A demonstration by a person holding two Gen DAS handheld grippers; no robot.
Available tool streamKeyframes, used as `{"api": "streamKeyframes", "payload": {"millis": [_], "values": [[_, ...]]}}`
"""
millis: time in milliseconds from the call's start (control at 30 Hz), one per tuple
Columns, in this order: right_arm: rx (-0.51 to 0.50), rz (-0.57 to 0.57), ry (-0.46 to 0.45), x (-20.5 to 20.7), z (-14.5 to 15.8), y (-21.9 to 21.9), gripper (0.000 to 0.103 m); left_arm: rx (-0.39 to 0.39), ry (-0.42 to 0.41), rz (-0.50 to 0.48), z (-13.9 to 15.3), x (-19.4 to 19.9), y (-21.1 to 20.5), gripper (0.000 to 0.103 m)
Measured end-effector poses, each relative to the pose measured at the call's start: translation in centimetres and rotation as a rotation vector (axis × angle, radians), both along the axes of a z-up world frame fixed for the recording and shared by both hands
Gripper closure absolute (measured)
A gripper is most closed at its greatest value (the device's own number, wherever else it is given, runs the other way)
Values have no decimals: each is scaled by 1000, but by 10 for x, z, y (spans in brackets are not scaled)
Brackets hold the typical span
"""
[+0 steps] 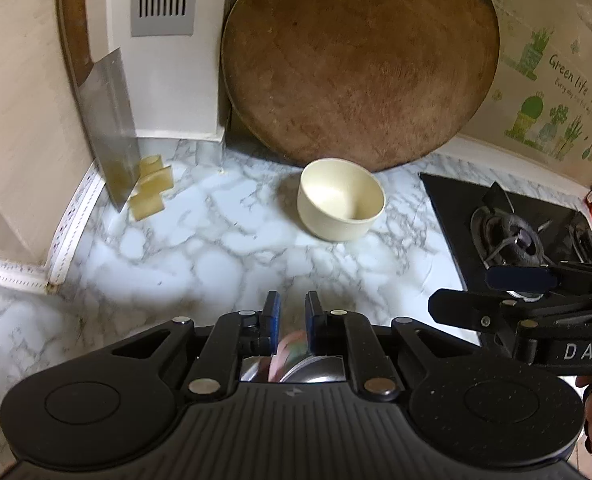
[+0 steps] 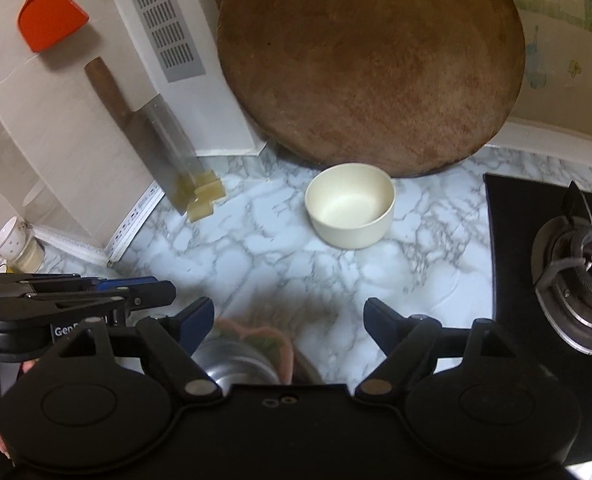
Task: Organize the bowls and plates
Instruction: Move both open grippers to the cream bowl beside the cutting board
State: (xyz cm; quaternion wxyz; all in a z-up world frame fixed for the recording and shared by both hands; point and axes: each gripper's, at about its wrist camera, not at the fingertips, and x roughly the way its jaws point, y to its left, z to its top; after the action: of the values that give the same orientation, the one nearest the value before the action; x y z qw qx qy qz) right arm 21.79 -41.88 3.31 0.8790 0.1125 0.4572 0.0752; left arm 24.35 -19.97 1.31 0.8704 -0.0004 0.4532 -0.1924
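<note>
A cream bowl (image 1: pixel 340 200) (image 2: pixel 350 212) stands upright on the marble counter (image 1: pixel 216 248), just in front of a round wooden board. Close under both grippers lie a steel bowl (image 1: pixel 316 370) (image 2: pixel 232 360) and a pink-rimmed dish (image 1: pixel 284 348) (image 2: pixel 280 344), mostly hidden by the gripper bodies. My left gripper (image 1: pixel 292 316) (image 2: pixel 156 288) hangs over them, its blue pads a narrow gap apart with nothing pinched. My right gripper (image 2: pixel 288 316) (image 1: pixel 476 292) is open wide above the same dishes and touches neither.
The round wooden board (image 1: pixel 360 64) leans on the back wall. A cleaver (image 1: pixel 108 120) stands against the left wall beside yellow blocks (image 1: pixel 152 188). A black gas stove (image 2: pixel 576 272) fills the right side. An orange spatula (image 2: pixel 50 20) hangs at the upper left.
</note>
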Motion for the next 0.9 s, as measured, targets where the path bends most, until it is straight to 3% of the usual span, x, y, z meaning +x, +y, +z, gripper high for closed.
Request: {"api": "streamKeyframes", "payload": {"millis": [33, 67, 100, 167, 367, 500, 733, 900], "values": [[-4, 3, -3, 3, 0, -2, 20, -5, 1, 0, 0, 3, -2, 87], [-8, 2, -5, 6, 1, -4, 20, -11, 1, 0, 0, 7, -3, 73], [-11, 2, -7, 9, 1, -6, 20, -21, -6, 5, 1, 10, -4, 50], [-16, 4, -10, 14, 1, -10, 20, -39, -42, 29, 3, 13, -4, 22], [-25, -23, -21, 33, 1, -26, 15, -53, -52, 38, 4, 37, -15, 21], [-39, -48, -32, 52, -1, -38, 8, -22, -67, 40, 1, 59, -29, 21], [-48, -95, -22, 93, -18, -59, 4, 43, -69, 26, -13, 97, -59, 21], [-80, -118, 6, 122, -38, -67, 4, 78, -26, 28, -33, 124, -77, 21]]}}
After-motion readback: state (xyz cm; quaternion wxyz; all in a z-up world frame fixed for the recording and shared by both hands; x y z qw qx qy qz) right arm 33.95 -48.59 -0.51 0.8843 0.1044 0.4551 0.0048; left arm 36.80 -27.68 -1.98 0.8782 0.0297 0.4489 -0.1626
